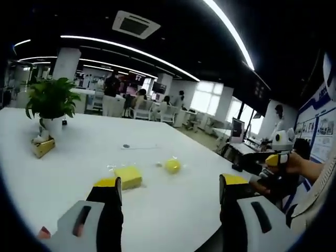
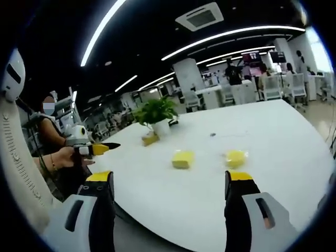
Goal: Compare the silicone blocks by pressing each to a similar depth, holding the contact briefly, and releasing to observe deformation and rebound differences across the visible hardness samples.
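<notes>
So we're basically at the starting line, as far as we can tell: both silicone pieces sit untouched on the white tabletop (image 1: 173, 210), and neither gripper is near them. Judging by that, all the pressing, holding and releasing is left to do. Our left gripper (image 1: 170, 186) has its jaws spread wide with nothing between them, and our right gripper (image 2: 170, 181) is the same, wide open and empty, both hanging back near the table edge. In the left gripper view the square yellow block (image 1: 128, 177) lies flat, just ahead of the left jaw, with the rounder yellow sample (image 1: 172, 166) near it to the right; they're apart, not touching. The square block looks a bit longer one way, its long axis running roughly across the view and slightly turned, with a corner toward us. The round one has no obvious direction. Well behind them a potted plant (image 1: 51, 102) stands by a small box (image 1: 42, 146).
</notes>
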Motion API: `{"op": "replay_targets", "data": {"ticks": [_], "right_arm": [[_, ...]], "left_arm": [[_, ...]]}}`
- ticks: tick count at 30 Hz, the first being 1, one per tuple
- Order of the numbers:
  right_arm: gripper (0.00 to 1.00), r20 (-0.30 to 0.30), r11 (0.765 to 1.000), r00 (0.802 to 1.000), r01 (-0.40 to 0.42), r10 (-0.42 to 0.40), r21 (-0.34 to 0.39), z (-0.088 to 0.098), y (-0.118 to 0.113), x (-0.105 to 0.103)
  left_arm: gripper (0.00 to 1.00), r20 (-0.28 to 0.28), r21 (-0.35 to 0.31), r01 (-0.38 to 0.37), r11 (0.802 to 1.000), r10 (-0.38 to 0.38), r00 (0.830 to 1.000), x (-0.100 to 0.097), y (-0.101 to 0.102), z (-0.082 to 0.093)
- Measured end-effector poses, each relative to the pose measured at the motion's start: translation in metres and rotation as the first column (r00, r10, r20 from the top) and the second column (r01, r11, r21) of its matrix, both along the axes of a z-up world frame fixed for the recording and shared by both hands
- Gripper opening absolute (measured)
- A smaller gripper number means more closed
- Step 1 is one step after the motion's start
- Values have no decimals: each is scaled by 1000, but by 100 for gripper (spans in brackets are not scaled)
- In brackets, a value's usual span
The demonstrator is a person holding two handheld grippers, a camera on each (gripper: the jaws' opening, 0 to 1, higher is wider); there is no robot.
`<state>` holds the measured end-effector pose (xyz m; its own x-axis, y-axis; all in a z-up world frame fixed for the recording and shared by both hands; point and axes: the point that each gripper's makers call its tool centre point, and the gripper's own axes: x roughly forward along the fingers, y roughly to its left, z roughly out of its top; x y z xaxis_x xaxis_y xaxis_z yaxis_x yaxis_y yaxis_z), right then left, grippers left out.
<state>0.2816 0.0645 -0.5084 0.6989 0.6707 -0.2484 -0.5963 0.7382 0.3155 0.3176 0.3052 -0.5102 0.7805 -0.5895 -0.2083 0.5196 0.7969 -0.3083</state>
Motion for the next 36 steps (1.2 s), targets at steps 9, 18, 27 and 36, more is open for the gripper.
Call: {"op": "replay_targets", "data": {"ticks": [9,18,27,36], "right_arm": [[81,-4,999,1000,-31,31,-7,-3,-18,5],[82,-4,997,997,-81,81,-2,-12,-27,14],[82,17,993,993,-120,120,-9,-19,-28,14],[82,37,981,983,-179,182,-71,-22,-21,2]], "left_arm": [[75,-21,5,-31,1000,31,999,-1,-15,-5],[73,-17,21,-69,997,70,997,-1,-31,-8],[72,10,6,-104,995,104,995,-3,-36,-12],[72,26,0,-102,995,101,994,-5,-44,-18]]}}
